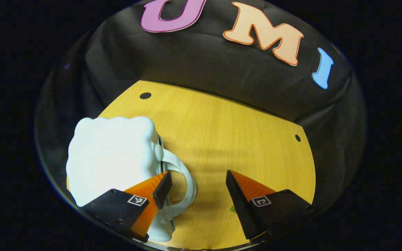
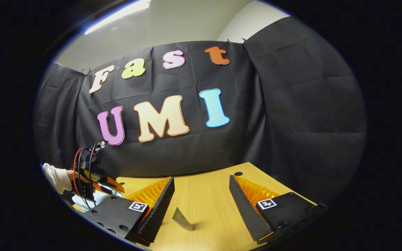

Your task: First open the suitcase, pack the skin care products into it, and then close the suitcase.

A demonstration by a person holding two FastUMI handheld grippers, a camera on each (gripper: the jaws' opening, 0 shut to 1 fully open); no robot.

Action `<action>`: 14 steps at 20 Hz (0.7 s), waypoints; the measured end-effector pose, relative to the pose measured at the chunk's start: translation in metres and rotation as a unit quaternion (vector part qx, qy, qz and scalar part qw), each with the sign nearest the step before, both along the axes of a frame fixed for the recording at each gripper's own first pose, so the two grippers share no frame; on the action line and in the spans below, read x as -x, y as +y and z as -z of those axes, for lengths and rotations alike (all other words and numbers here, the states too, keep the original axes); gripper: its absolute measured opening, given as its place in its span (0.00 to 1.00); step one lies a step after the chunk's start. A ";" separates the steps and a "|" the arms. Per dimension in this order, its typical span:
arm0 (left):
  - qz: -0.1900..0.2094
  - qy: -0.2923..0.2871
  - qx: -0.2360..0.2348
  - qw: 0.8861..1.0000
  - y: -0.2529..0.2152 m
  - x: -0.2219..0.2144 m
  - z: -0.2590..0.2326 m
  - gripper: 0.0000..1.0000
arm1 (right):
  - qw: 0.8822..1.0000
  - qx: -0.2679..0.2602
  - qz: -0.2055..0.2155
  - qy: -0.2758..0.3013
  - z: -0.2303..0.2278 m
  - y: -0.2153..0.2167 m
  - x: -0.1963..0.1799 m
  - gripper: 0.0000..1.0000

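Observation:
A small pale blue suitcase (image 1: 110,157) with a bumpy shell lies on the yellow wooden table (image 1: 243,139) at the left of the left gripper view, its looped handle (image 1: 187,177) pointing toward the middle. My left gripper (image 1: 197,181) is open; one fingertip (image 1: 162,188) sits over the handle's loop and the other finger stands apart on bare table. In the right gripper view my right gripper (image 2: 201,186) is open above the table, and a small silvery tube (image 2: 182,219) stands between its fingers, untouched.
A hand in a white sleeve (image 2: 56,179) holds the left gripper (image 2: 94,177) at the far left of the right gripper view. Round holes (image 1: 145,95) mark the table's far corners. A small green bit (image 1: 232,209) peeks out by one finger.

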State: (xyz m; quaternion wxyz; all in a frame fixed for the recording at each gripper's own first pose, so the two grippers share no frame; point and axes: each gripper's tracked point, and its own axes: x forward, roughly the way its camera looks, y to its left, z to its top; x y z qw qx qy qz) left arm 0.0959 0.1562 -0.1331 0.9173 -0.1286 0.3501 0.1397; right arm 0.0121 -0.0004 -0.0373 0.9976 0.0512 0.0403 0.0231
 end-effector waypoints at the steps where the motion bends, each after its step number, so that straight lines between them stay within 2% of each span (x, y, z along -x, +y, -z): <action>1: -0.005 0.015 0.008 1.000 0.000 -0.001 0.007 0.88 | 1.000 -0.001 0.002 0.001 0.001 -0.002 0.002 0.98; 5: -0.036 0.067 0.042 0.996 0.006 -0.007 0.031 0.79 | 1.000 -0.002 0.005 0.007 0.002 -0.005 0.005 0.98; 7: -0.045 0.085 0.039 0.995 0.013 -0.011 0.040 0.62 | 1.000 0.004 0.011 0.006 0.001 -0.010 0.007 0.98; 8: -0.045 0.096 0.039 0.994 0.015 -0.011 0.044 0.64 | 1.000 0.005 0.014 0.006 0.001 -0.013 0.007 0.98; 11: -0.043 0.125 0.060 0.989 0.011 -0.011 0.061 0.47 | 1.000 0.002 0.020 0.014 0.005 -0.018 0.007 0.98; 14: -0.055 0.145 0.046 0.987 0.018 -0.010 0.070 0.31 | 1.000 0.003 0.025 0.019 0.007 -0.023 0.007 0.98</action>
